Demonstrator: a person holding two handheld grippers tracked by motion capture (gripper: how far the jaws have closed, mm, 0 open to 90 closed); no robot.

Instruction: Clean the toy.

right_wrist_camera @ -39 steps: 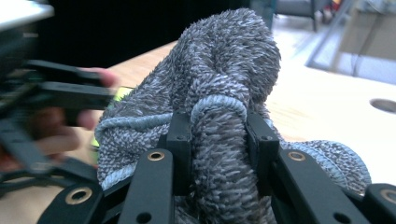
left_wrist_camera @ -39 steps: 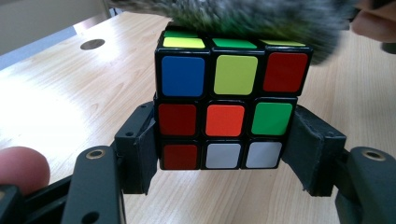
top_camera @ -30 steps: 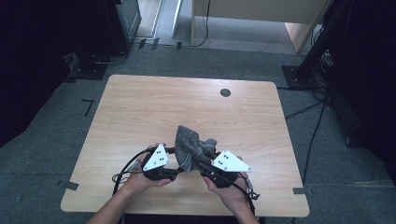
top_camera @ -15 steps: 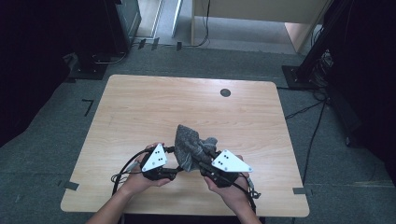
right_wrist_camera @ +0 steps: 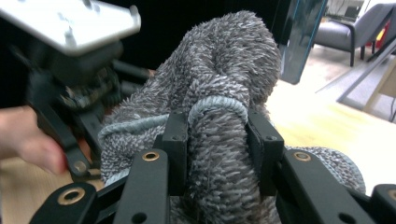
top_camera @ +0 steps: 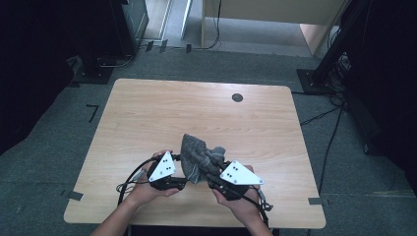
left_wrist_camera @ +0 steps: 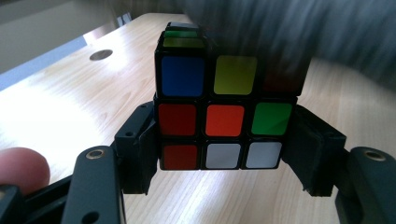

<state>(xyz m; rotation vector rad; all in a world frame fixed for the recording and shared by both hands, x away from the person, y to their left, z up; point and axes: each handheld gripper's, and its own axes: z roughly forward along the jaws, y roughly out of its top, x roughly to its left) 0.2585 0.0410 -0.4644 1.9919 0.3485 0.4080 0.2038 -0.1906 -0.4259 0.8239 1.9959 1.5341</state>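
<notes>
Across the near half of the wooden table [top_camera: 147, 118], close to its front edge, all the action is gathered. A small round dark grommet [top_camera: 237, 97] is seen set into the tabletop well away, toward the far side.

Next in size, a grey fluffy cloth [top_camera: 196, 156] is bunched up between the two tools, rising in a mound above them. From the right gripper view, its looped pile and a rolled hem are seen bulging up past the jaws.

Then the tools: the left gripper [top_camera: 181, 183] is held by the person's left hand [top_camera: 142, 192], with its pale three-cornered plate turned up. The right gripper [top_camera: 210, 169] is held by the right hand [top_camera: 241, 202] just beside it, and a fold of the cloth [right_wrist_camera: 219, 154] is pinched firmly between its black jaws.

Smallest of all, a puzzle cube [left_wrist_camera: 224, 112] is clamped in the left gripper [left_wrist_camera: 224, 154], the jaws pressed against its two sides at the lower rows, just above the tabletop. Blue, yellow, red, orange, green and white stickers are shown on the facing side, and the cube's upper far corner is draped by the grey cloth.
</notes>
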